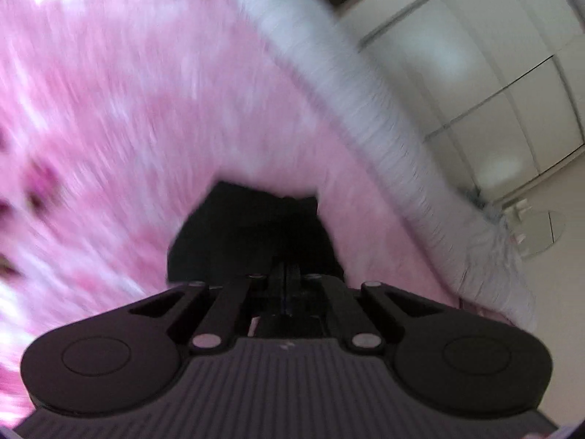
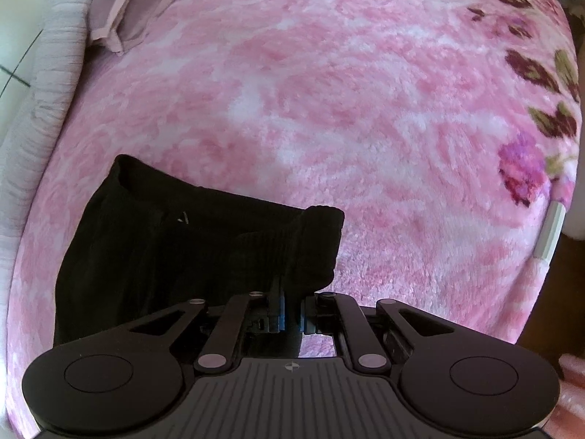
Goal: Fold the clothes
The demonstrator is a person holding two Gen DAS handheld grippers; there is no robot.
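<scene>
Pink floral plush blanket covers bed; grey ribbed edging; white cabinet doors beyond; pale floor.

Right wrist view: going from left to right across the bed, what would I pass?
Pale ribbed bed edge → black garment, pinched by the right gripper → plain pink fleece blanket → its flower pattern.

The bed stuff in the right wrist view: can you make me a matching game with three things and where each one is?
Things:
1. black ribbed fabric garment
2. folded mauve cloth
3. dark red and green flower print

Places:
A. right edge of the fluffy pink blanket
B. top left corner
C. lower left, in the right gripper

Pairs: 1-C, 2-B, 3-A
</scene>
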